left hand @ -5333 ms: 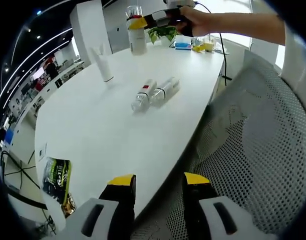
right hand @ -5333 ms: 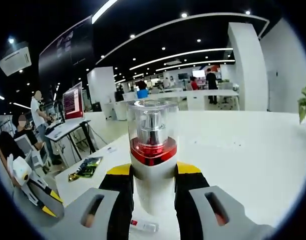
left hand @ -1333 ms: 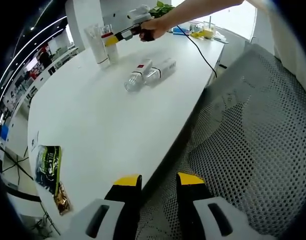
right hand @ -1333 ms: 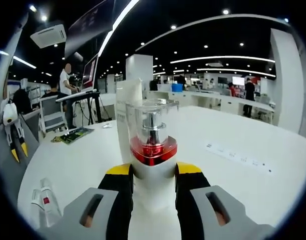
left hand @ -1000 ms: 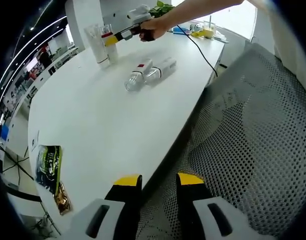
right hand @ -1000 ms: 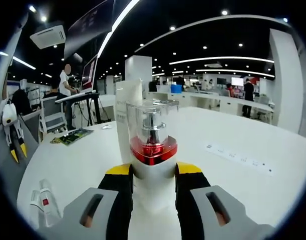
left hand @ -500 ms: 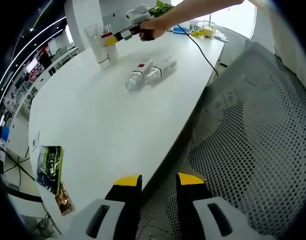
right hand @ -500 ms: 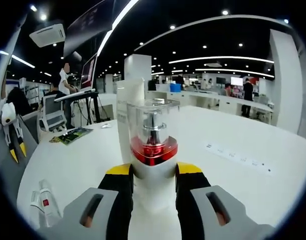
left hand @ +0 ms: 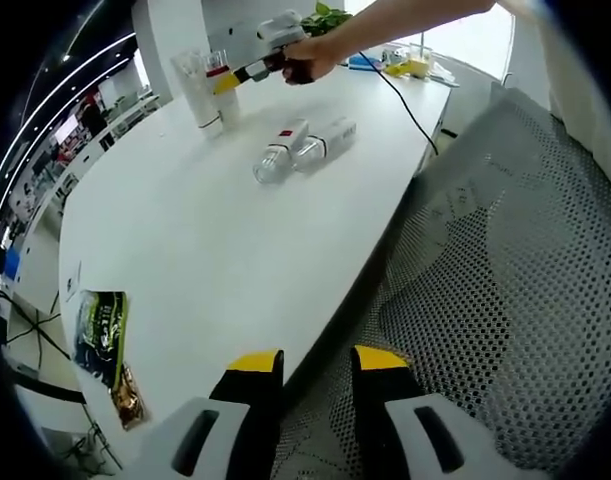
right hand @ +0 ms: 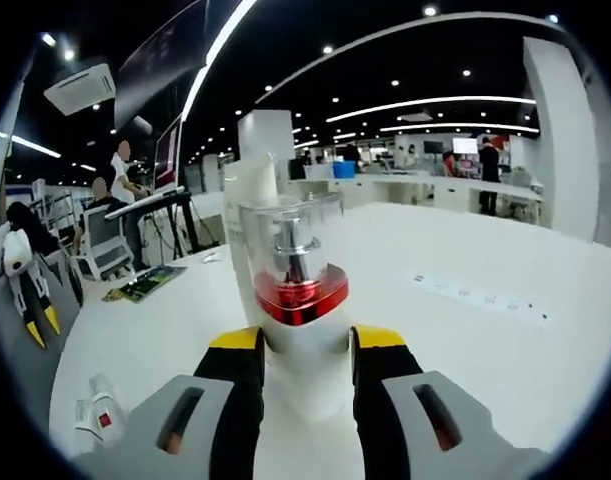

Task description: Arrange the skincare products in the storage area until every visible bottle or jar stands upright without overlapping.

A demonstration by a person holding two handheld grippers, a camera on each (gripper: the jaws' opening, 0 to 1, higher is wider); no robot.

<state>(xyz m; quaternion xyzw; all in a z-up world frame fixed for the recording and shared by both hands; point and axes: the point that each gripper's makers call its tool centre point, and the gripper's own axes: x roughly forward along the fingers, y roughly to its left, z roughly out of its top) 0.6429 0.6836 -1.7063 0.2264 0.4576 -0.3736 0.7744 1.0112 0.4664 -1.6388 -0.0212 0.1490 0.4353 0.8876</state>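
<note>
Right hand-held gripper (right hand: 302,355) clamping pump bottle (right hand: 292,290), upright

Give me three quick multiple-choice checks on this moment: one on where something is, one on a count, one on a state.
1. Where is the green packet?
A. at the table edge near the left gripper
B. beside the plant
C. under the lying bottles

2. How many bottles lie on their sides on the table?
A. none
B. two
C. four

3. What is the right gripper doing?
A. hanging open over bare table
B. shut on a pump bottle
C. shut on a cable

Answers:
1. A: the green packet lies on the table by its near edge, close to the left gripper.
2. B: two lying bottles rest side by side mid-table.
3. B: the right gripper has its jaws against the pump bottle, which has a clear cap and a red collar.
</note>
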